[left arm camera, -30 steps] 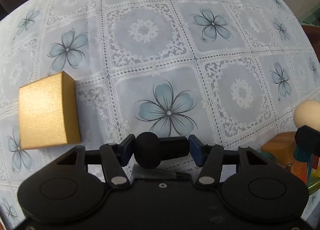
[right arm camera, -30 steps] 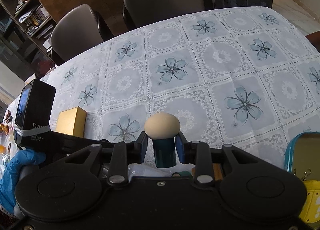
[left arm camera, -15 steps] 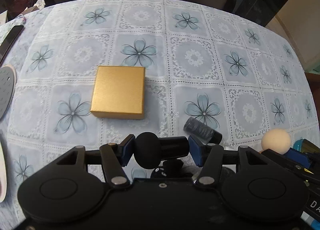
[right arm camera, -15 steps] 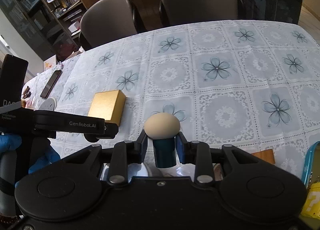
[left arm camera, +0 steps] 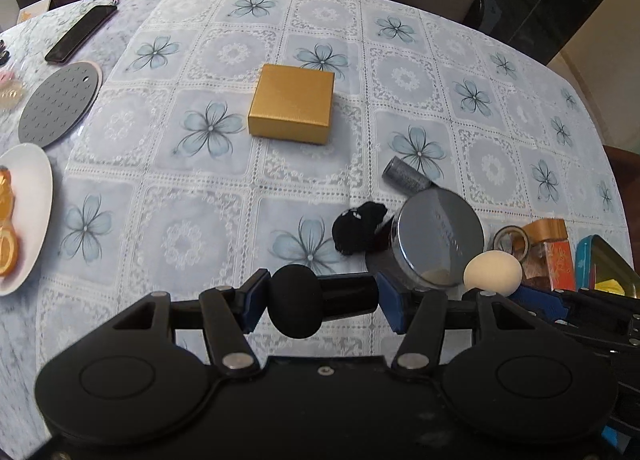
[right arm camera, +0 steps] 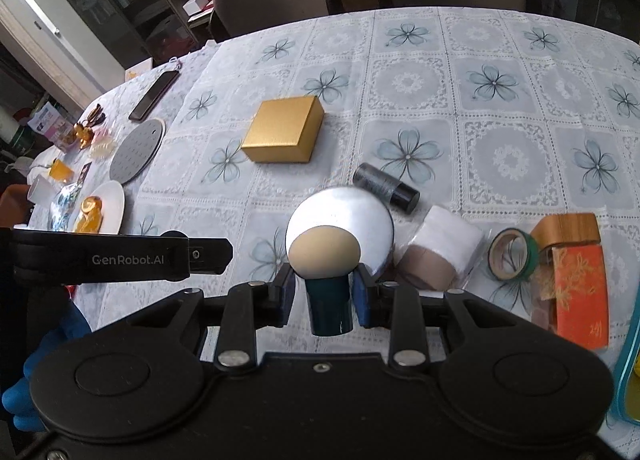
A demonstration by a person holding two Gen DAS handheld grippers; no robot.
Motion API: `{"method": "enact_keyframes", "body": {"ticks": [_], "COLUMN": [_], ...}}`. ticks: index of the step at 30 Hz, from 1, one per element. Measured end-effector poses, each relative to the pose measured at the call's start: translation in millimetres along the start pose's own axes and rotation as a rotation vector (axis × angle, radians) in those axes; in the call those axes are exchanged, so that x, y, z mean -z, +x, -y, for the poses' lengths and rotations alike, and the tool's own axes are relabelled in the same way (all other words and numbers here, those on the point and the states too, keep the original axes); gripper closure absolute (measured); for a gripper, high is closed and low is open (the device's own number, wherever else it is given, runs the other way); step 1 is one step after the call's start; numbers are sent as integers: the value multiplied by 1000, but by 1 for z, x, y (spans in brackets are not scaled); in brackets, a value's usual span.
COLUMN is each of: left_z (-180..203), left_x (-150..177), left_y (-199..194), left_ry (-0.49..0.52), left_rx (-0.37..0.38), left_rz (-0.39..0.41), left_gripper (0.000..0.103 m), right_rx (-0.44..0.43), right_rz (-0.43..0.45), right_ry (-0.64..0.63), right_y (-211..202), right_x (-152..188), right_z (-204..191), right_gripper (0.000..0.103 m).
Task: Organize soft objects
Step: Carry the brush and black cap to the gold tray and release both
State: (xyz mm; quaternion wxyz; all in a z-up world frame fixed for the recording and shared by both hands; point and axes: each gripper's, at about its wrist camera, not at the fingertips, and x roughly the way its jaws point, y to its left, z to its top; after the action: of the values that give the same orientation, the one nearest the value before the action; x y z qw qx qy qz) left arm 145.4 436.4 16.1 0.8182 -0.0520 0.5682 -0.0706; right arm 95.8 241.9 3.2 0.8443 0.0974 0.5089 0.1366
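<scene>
My left gripper (left arm camera: 320, 298) is shut on a black sponge applicator (left arm camera: 296, 300) held crosswise between the blue pads. My right gripper (right arm camera: 325, 290) is shut on the teal handle of a beige sponge applicator (right arm camera: 324, 252); that sponge also shows in the left wrist view (left arm camera: 493, 272). A black soft puff (left arm camera: 356, 230) lies on the floral tablecloth beside a round silver compact (left arm camera: 438, 236), which shows behind the beige sponge in the right wrist view (right arm camera: 352, 220). A white and tan soft roll (right arm camera: 440, 252) lies to its right. The left gripper's body (right arm camera: 120, 260) is at my left.
A gold box (left arm camera: 292, 102) sits mid-table. A dark glitter bottle (right arm camera: 386, 186), tape roll (right arm camera: 512, 254), wooden block (right arm camera: 568, 230), orange packet (right arm camera: 580, 296) and teal tin (left arm camera: 600, 264) crowd the right. A grey trivet (left arm camera: 60, 104), phone (left arm camera: 80, 32) and white plate (left arm camera: 24, 216) lie left.
Both grippers have pulled back and risen, so more of the table shows. The gold box has shifted toward the view centre. The compact, puff and roll have come into view. Both grips are unchanged.
</scene>
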Motion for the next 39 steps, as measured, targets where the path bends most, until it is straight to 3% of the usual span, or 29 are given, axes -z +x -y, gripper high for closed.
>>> {"method": "enact_keyframes", "body": {"ticks": [5, 10, 17, 23, 29, 31, 34, 37, 39], "left_z": [22, 71, 189, 294, 378, 398, 420, 431, 433], "left_x": [39, 75, 104, 107, 103, 102, 102, 105, 106], "left_y": [-7, -7, 1, 13, 15, 16, 20, 23, 27], "left_ry": [17, 46, 143, 236, 306, 328, 354, 375, 373], "left_rx": [-39, -21, 30, 80, 118, 130, 134, 130, 123], "left_rz": [-18, -63, -98, -89, -46, -41, -37, -42, -59], "left_gripper": [48, 48, 48, 48, 47, 46, 26, 21, 19], "right_rx": [-26, -27, 43, 158, 264, 298, 332, 321, 303], "right_rz": [-40, -53, -6, 69, 148, 168, 174, 182, 183], "right_ry": [13, 39, 145, 268, 324, 322, 329, 343, 360], "right_y": [-14, -44, -105, -152, -192, -200, -208, -208, -207], "right_x": [37, 74, 110, 126, 129, 127, 127, 127, 128], "right_z": [19, 60, 161, 252, 311, 321, 336, 345, 349], "right_gripper": [70, 70, 70, 70, 68, 66, 62, 50, 50]}}
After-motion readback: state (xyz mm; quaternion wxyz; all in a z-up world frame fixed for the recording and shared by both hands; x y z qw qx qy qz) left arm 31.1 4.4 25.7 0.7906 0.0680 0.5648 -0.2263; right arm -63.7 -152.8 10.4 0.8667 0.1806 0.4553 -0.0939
